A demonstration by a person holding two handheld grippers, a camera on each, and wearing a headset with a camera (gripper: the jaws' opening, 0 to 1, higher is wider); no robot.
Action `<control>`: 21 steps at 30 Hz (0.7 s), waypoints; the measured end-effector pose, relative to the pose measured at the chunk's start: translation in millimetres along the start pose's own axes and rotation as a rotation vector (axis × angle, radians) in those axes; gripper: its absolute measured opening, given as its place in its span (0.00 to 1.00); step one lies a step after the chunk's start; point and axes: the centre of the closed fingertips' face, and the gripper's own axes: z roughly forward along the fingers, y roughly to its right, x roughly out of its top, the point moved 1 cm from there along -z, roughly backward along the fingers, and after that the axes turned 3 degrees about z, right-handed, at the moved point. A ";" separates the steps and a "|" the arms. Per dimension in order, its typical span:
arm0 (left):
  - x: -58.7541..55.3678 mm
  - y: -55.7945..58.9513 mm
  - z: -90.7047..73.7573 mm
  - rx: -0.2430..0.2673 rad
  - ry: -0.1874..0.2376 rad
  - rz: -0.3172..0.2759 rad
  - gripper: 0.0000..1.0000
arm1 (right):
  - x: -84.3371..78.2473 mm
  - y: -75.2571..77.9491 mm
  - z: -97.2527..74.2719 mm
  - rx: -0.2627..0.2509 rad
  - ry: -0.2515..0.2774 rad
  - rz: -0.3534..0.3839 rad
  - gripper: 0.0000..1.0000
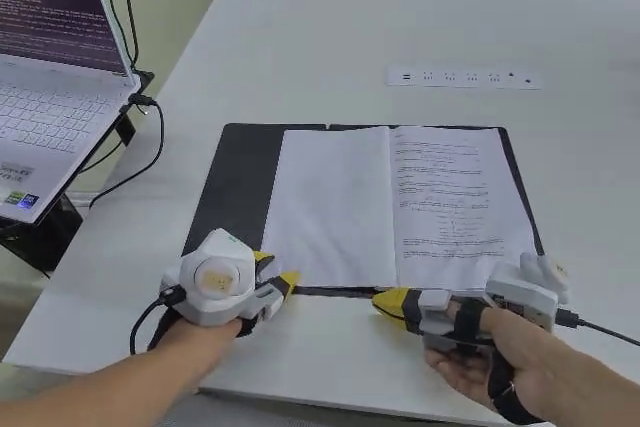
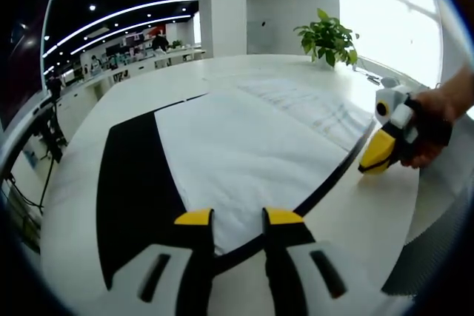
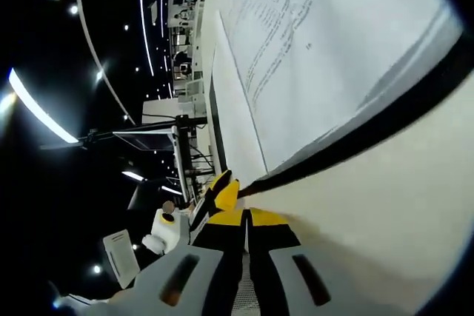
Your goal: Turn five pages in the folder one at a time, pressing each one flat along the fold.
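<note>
Folder [image 1: 238, 187] lies open and flat on the white counter [image 1: 330, 37], mid-near, black cover showing along its left side and as a thin rim along the near and right edges. Blank white page [image 1: 325, 207] on the left of the fold, printed page [image 1: 455, 202] on the right, both lying flat. Left gripper [image 1: 277, 272] is at the folder's near left corner, held in a hand [image 1: 200, 332] from the near left. In the left gripper view its fingers [image 2: 194, 217] are a narrow gap apart with nothing between them, tips over the near edge of the blank page and the black rim. Right gripper [image 1: 392, 303] is just near of the folder's near edge, about under the fold, on the counter side, held in a hand [image 1: 520, 372] from the near right. In the right gripper view its fingers [image 3: 268, 217] are pressed together, empty, pointing along the black rim; can't tell if the tips touch the counter. The other gripper's yellow tip shows in both gripper views. Laptop [image 1: 50, 77] sits open at the far left, with a black cable [image 1: 152, 142] running off its right side. White power strip [image 1: 463, 77] is far of the folder, well apart. Potted plant [image 2: 328, 38] at the counter's far end in the left gripper view.
</note>
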 end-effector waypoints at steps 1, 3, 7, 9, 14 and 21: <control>-0.1 0.0 0.1 0.000 -0.001 -0.001 0.24 | -1.1 -2.3 -1.1 0.008 0.001 -0.001 0.00; -0.3 -0.3 0.3 0.000 -0.005 -0.002 0.24 | -4.3 -9.0 -5.6 0.018 0.009 -0.011 0.00; 0.9 -0.8 1.6 0.003 -0.032 -0.016 0.24 | -3.0 -26.8 -17.8 0.048 0.063 -0.074 0.00; 1.6 -0.3 1.7 -0.001 -0.060 -0.022 0.25 | 3.5 -40.5 -29.0 0.065 0.132 -0.111 0.00; 15.0 5.4 -10.2 -0.021 -0.067 -0.099 0.39 | 25.4 -68.6 -70.2 0.077 0.298 -0.206 0.00; 43.3 8.2 -41.2 -0.035 0.020 -0.152 0.51 | 48.9 -87.3 -128.5 -0.002 0.519 -0.390 0.24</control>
